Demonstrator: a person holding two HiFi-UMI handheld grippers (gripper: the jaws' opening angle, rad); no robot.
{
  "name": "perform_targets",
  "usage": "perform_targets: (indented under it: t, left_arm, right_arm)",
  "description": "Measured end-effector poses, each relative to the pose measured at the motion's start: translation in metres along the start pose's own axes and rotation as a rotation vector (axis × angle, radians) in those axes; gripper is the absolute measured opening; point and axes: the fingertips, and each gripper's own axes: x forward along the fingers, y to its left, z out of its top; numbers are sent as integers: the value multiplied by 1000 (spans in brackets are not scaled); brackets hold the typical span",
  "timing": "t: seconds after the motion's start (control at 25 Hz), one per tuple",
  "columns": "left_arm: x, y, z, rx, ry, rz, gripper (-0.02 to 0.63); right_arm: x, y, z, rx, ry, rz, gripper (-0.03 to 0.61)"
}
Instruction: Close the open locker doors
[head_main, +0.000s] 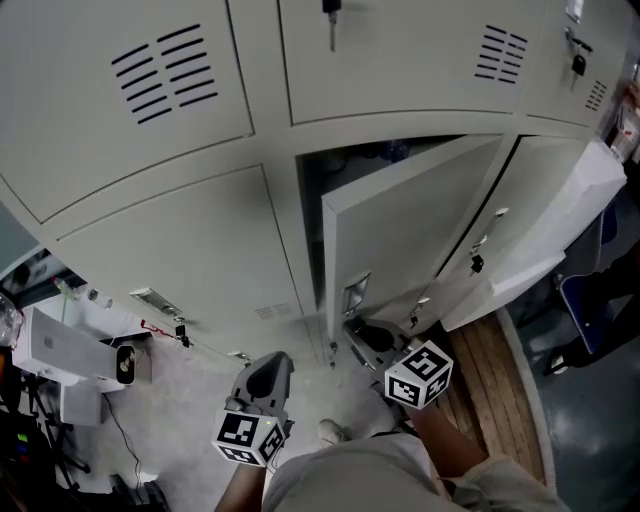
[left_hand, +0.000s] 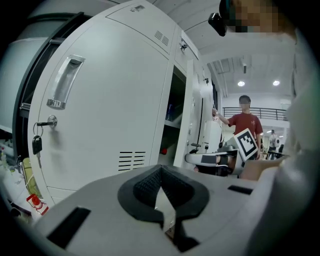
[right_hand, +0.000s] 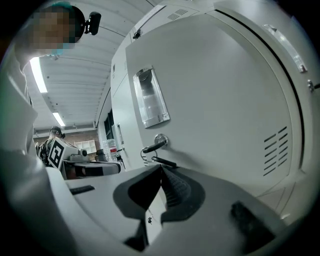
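Note:
In the head view a grey locker door (head_main: 400, 240) stands partly open in the lower row, showing a dark inside (head_main: 345, 165). To its right a second door (head_main: 545, 225) is swung wide. My right gripper (head_main: 362, 332) is shut and empty, close below the middle door's recessed handle (head_main: 356, 293). The right gripper view shows that handle (right_hand: 150, 97) and the key lock (right_hand: 157, 142) just ahead of the right gripper (right_hand: 161, 172). My left gripper (head_main: 268, 370) is shut and empty, low before a closed locker door (left_hand: 105, 110) with a handle (left_hand: 65, 82).
Closed lockers (head_main: 150, 90) fill the upper row and the left. A white box and cables (head_main: 70, 350) lie on the floor at the left. A wooden strip (head_main: 500, 390) runs at the right. A person in a red shirt (left_hand: 245, 122) stands far off.

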Motion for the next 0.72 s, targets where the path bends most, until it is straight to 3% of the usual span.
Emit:
perform_targets:
  t: [0.72]
  left_arm:
    - [2,18,0,-15,4,16,15]
  right_arm:
    - [23,-9,6,-8,10,2,28]
